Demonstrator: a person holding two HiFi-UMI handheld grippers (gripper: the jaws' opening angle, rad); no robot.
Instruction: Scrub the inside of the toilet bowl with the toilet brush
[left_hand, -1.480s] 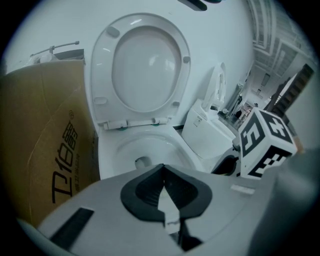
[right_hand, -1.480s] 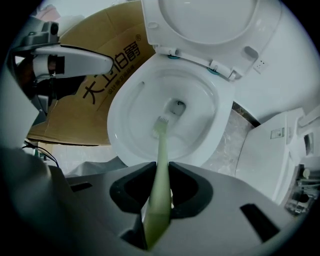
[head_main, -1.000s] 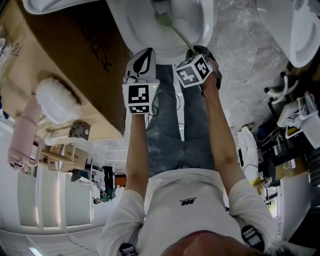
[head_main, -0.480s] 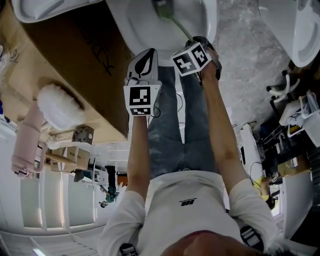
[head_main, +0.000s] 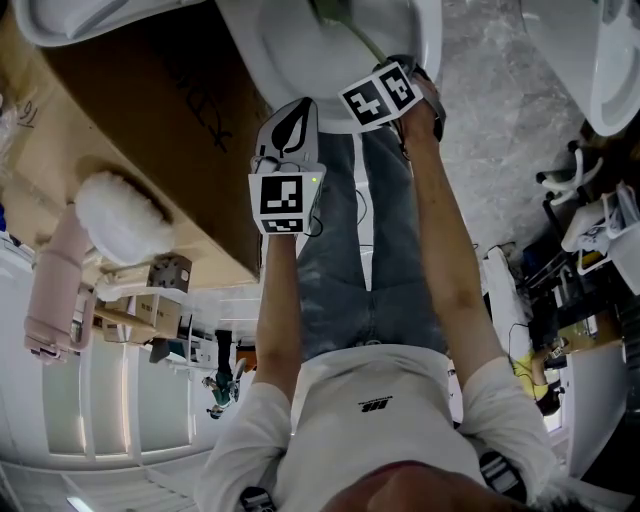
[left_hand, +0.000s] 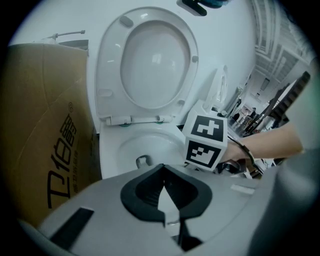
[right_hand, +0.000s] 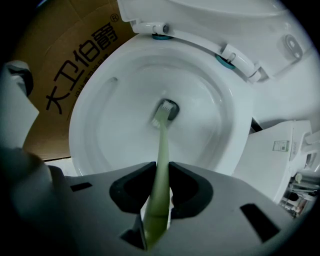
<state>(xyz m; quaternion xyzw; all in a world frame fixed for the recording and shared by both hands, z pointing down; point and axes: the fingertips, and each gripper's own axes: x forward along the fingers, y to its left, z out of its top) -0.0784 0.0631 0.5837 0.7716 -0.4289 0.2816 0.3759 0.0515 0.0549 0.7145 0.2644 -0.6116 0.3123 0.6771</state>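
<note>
Your left gripper (left_hand: 164, 191): fingers closed, empty. Your right gripper (right_hand: 159, 199): fingers clamped on the pale green plastic toilet brush (right_hand: 162, 145). Brush long axis points away from you, head down at the drain of the white ceramic toilet bowl (right_hand: 107, 132).

Place: indoor test or storage space. Evidence: toilet (right_hand: 112, 117) standing free ahead of the fingers (right_hand: 132, 191) of the right gripper (right_hand: 161, 171); large printed cardboard carton (right_hand: 65, 65) left of them; second white ceramic fixture (head_main: 610, 60) to their right; grey stone floor (head_main: 490, 110); cluttered gear (head_main: 590, 250) at the floor's edge.
</note>
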